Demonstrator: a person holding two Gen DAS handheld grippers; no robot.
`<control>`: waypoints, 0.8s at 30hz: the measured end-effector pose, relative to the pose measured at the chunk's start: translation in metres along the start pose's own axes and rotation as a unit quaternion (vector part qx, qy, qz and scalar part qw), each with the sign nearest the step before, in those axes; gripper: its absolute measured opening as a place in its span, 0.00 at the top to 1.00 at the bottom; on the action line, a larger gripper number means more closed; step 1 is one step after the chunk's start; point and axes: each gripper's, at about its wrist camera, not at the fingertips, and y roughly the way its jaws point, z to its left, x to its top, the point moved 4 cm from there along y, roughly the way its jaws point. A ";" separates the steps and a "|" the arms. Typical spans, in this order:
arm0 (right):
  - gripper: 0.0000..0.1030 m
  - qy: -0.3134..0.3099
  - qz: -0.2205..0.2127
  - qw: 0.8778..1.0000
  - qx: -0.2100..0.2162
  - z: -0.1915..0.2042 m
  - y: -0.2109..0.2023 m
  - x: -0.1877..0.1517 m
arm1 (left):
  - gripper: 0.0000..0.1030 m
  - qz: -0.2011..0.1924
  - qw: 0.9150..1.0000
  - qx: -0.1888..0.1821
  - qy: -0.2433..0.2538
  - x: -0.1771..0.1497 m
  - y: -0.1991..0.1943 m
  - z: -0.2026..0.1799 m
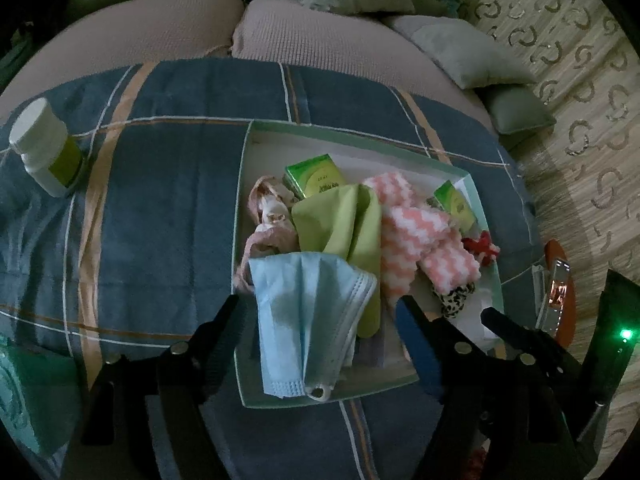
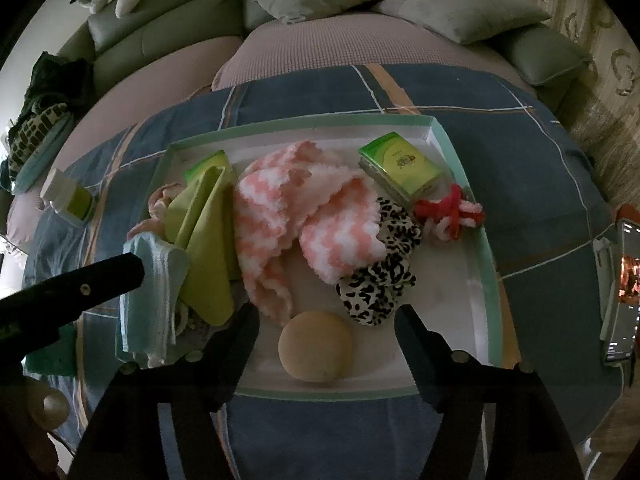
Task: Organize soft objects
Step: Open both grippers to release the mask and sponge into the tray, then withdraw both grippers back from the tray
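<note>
Left claw hanging open over pale-blue pleated face mask, lying in shallow white mint-rimmed tray beside lime-green folded cloth; white plastic bottle sitting well apart.

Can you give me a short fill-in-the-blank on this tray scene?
1. The blue face mask hangs over the tray's ____ edge.
2. Between the right gripper's open fingers lies a round ____ sponge.
3. The white bottle stands ____ the tray.

Missing: left; tan; outside
</note>
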 end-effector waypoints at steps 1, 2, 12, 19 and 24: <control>0.24 -0.001 0.000 1.000 0.000 0.001 0.000 0.000 | 0.14 -0.003 1.000 0.003 0.001 -0.001 -0.002 0.000; 0.22 -0.003 -0.001 1.000 0.001 0.001 -0.001 -0.001 | 0.14 -0.008 1.000 0.009 0.003 -0.001 -0.004 0.001; 0.17 0.002 -0.004 1.000 -0.001 0.004 -0.002 -0.006 | 0.05 -0.050 0.998 0.042 -0.020 -0.007 -0.025 0.024; 0.00 0.003 -0.015 1.000 0.002 0.005 -0.007 -0.012 | 0.02 -0.071 0.993 0.085 -0.040 -0.022 -0.034 0.044; 0.00 0.003 -0.016 1.000 0.008 0.009 -0.009 -0.020 | 0.00 -0.076 0.990 0.110 -0.047 -0.036 -0.037 0.054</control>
